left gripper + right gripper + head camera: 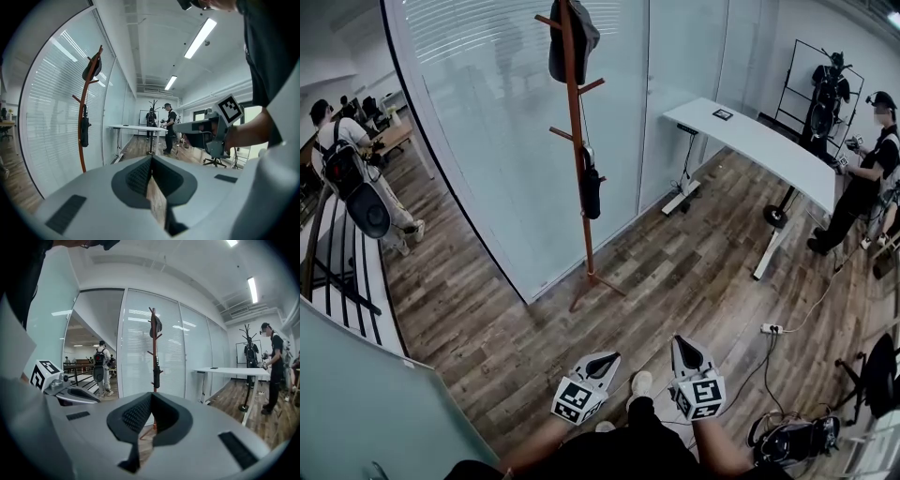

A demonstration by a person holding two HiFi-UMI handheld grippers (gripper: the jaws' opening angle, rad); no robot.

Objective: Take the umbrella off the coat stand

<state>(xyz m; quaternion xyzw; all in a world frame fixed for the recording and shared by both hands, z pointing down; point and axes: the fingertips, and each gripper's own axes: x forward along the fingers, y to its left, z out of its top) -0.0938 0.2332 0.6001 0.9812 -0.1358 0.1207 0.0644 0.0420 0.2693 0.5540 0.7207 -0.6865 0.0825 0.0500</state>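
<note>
Presently at the approach step; nothing is grasped yet. Left gripper [602, 361]: jaws pressed together, nothing between them. Right gripper [682, 345]: likewise closed tight and empty. Both are held low in front of the person, side by side, pointing roughly toward the coat stand [576, 131].

Umbrella [592, 186]: black, folded, hanging upright from a mid-height peg of the stand, close against the pole. It is well ahead of both grippers and above their jaw line. In the right gripper view it sits almost dead ahead of the jaw tips; in the left gripper view it lies off to the left of them. A dark hat [579, 37] sits on the top pegs, above the umbrella. A frosted glass wall [487, 141] stands just behind the stand.

Judgement: reach phase, task barely begun. The next move calls for closing the distance, raising one gripper to umbrella height, and spreading its jaws before contact. The right gripper looks the better aligned. How the umbrella hangs (loop or strap) is too small to tell. It likely needs lifting up and off the peg rather than a straight pull, or the stand may tip.
</note>
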